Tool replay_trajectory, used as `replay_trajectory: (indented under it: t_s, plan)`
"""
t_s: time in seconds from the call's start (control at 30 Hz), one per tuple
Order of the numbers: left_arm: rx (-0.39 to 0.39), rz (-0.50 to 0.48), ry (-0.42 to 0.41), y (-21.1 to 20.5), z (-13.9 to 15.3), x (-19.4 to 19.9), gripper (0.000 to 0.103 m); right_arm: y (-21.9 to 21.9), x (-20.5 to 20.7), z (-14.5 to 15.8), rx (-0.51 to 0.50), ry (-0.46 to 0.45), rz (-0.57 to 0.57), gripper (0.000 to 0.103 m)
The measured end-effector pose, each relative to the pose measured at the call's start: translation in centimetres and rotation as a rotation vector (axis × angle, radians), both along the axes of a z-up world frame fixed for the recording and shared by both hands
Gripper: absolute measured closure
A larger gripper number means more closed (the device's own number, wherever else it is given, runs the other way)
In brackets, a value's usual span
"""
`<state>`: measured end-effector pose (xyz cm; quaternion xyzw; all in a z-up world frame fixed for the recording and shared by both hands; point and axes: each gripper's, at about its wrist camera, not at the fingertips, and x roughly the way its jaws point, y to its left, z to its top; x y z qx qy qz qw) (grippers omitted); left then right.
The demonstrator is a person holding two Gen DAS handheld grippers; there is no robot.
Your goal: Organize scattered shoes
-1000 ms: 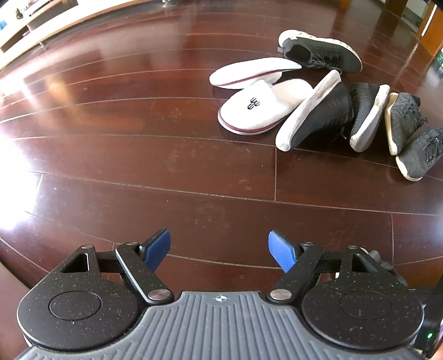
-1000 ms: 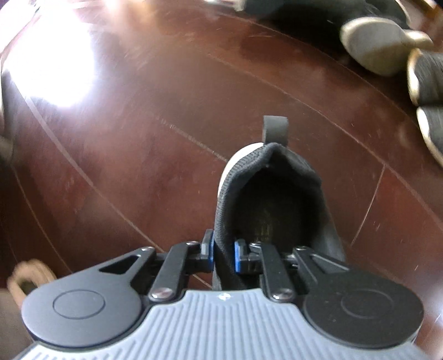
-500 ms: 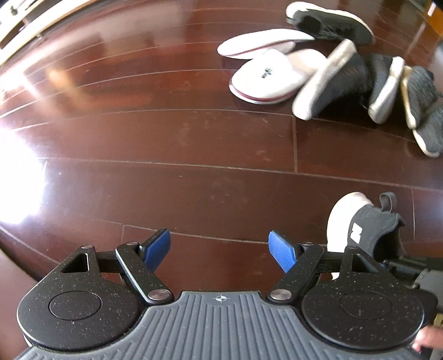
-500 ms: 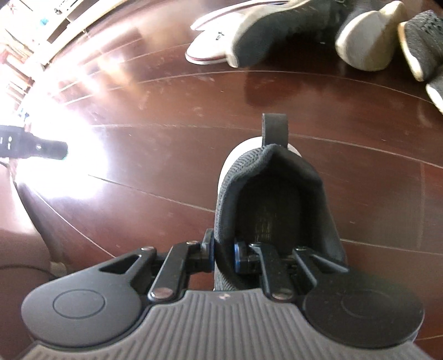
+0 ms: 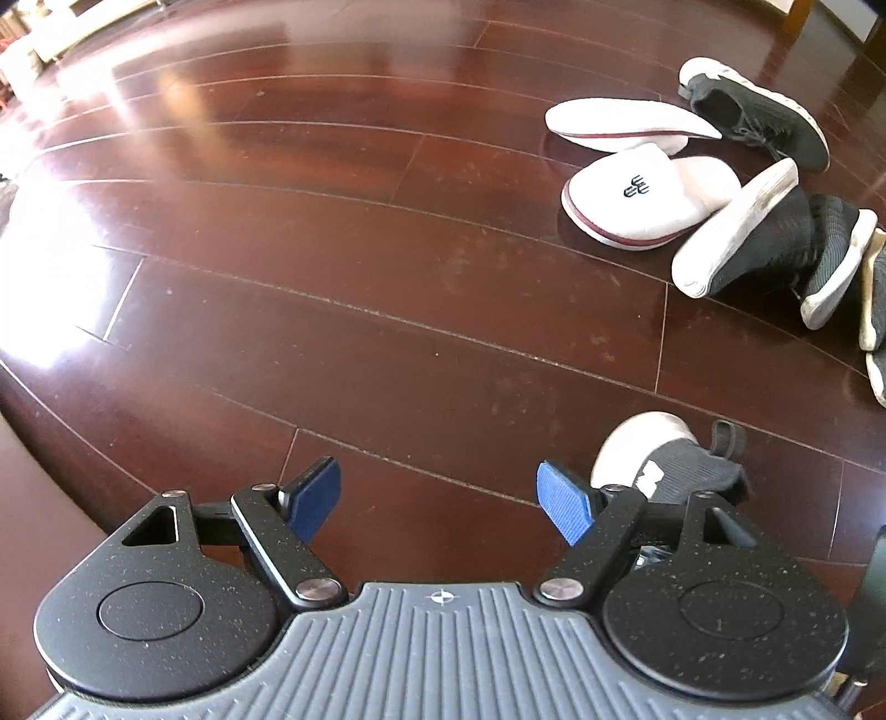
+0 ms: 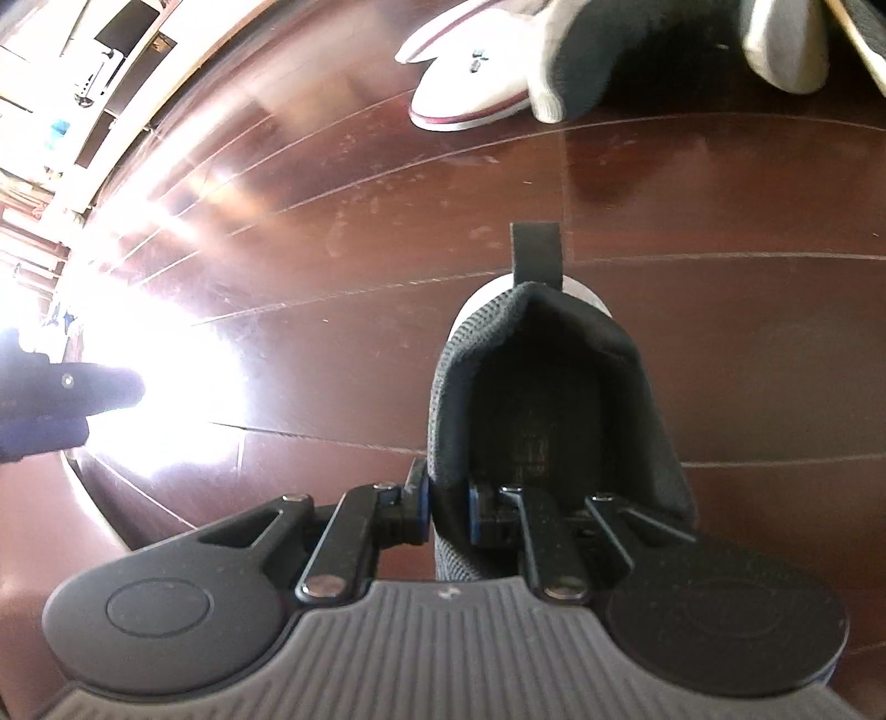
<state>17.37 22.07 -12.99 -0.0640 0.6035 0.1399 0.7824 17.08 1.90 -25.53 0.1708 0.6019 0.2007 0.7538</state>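
Note:
My right gripper [image 6: 447, 509] is shut on the collar of a black knit sneaker [image 6: 554, 404] with a white toe and a heel loop, held just above the dark wood floor. The same black knit sneaker [image 5: 664, 465] shows at the lower right of the left wrist view, beside my left gripper [image 5: 437, 501], which is open and holds nothing. A pile of shoes lies far right: two white slippers [image 5: 648, 199], a black sneaker [image 5: 758, 111], and black sneakers with white soles [image 5: 764, 243]. The white slippers [image 6: 470, 77] also appear at the top of the right wrist view.
Dark red plank floor [image 5: 332, 277] spreads open to the left and centre, with strong sun glare [image 6: 166, 410] at the left. Pale furniture [image 5: 33, 39] lines the far left edge. Part of the left gripper [image 6: 61, 393] shows at the left of the right wrist view.
My right gripper has carried the black knit sneaker leftward and turned toward the shoe pile. The left view has swung so the pile sits further right and the held sneaker has come into sight.

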Motion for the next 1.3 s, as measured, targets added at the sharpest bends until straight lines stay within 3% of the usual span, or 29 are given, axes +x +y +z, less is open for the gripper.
replay_trajectory:
  t_s: [0.33, 0.77, 1.13, 1.3]
  plan:
    - [0.029, 0.013, 0.007, 1.2, 0.1, -0.1, 0.020, 3.9, 0.8, 0.1, 0.030, -0.008, -0.015, 0.088]
    - [0.040, 0.039, 0.034, 2.5, -0.8, -0.5, 0.020, 4.3, 0.7, -0.3, 0.006, 0.006, -0.065, 0.088]
    - [0.032, 0.059, 0.016, 2.7, -0.6, -0.6, 0.020, 5.7, 1.3, -0.3, 0.076, 0.033, -0.118, 0.088]
    - [0.037, 0.069, 0.004, 2.8, -0.4, -0.6, 0.021, 7.0, 1.6, -0.5, 0.078, 0.024, -0.087, 0.085]
